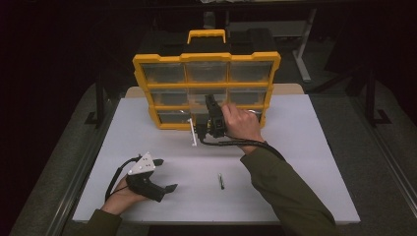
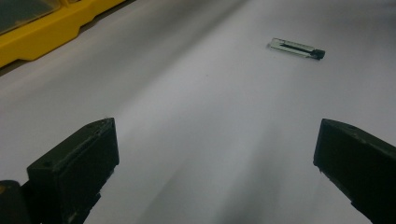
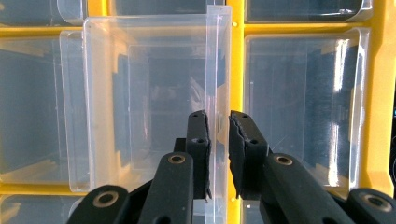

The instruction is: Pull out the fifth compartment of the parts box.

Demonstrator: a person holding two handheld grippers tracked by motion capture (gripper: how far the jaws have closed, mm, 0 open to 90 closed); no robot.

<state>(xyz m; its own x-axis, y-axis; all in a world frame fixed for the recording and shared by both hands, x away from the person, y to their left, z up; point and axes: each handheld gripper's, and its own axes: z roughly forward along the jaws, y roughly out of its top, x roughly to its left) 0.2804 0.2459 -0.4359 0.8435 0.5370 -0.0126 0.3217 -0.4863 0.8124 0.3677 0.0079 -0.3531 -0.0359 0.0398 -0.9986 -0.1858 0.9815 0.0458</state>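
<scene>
Left claw (image 1: 164, 174) was seen nearest, low over the table (image 1: 305, 162) at the front left, held in the left hand (image 1: 123, 196). Its jaws were spread wide, with nothing between them. In the left gripper view, bare white table lay between the jaws, and a small clear strip (image 2: 296, 48) with a dark end lay flat farther off. From above, that strip (image 1: 221, 181) was noted near the table's middle, well apart from both claws.

Farther back, the right hand (image 1: 241, 123) held the right claw (image 1: 210, 101) against the yellow organiser (image 1: 206, 91), which stood upright at the rear of the table. In the right gripper view, the right claw (image 3: 218, 154) was closed on the side wall of a clear bin (image 3: 149, 102), one pad on each face of the wall. The bin was drawn partly out of its middle-row slot. Other clear bins sat in the frame around it.

A white stick (image 1: 193, 132) leaned at the organiser's foot, just left of the right claw.
</scene>
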